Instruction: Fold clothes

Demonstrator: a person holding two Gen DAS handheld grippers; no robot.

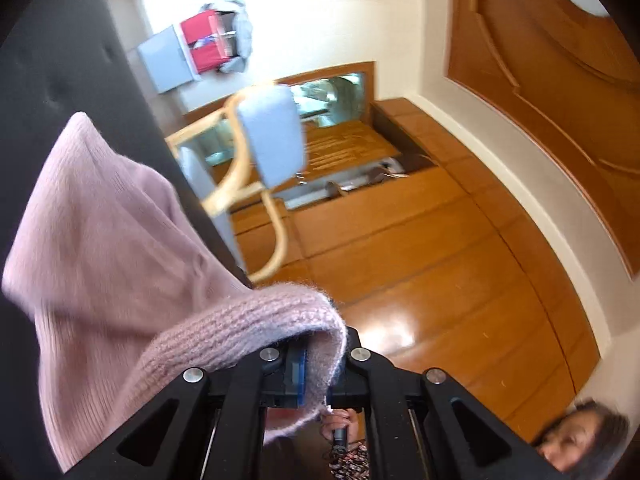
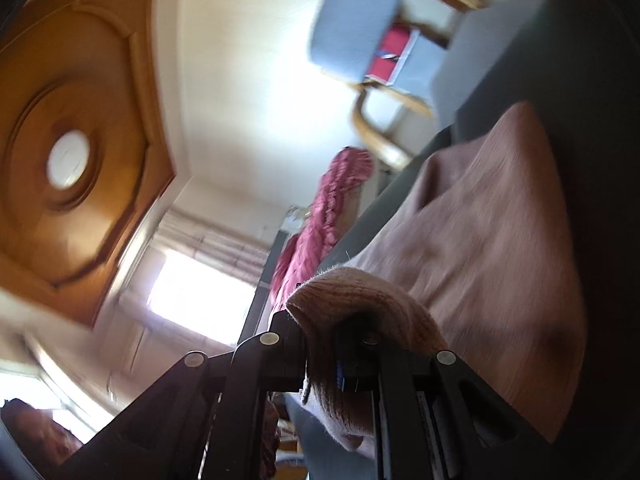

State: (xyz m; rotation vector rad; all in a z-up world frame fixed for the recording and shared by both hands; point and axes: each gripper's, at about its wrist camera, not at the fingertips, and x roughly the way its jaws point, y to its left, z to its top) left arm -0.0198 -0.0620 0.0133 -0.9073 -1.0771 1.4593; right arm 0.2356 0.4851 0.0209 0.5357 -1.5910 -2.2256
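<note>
While both claws grip pink sweater (image 1: 100, 240), no writing legible.

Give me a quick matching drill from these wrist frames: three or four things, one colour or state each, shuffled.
Things:
1. pink sweater
2. chair
3. dark red knit
4. ceiling light

Colour or state:
A. round, white, set in a wooden panel
B. clamped in both grippers
C. lying apart, not gripped
D. pale blue pads on a light wood frame

Pairs: 1-B, 2-D, 3-C, 4-A
</note>
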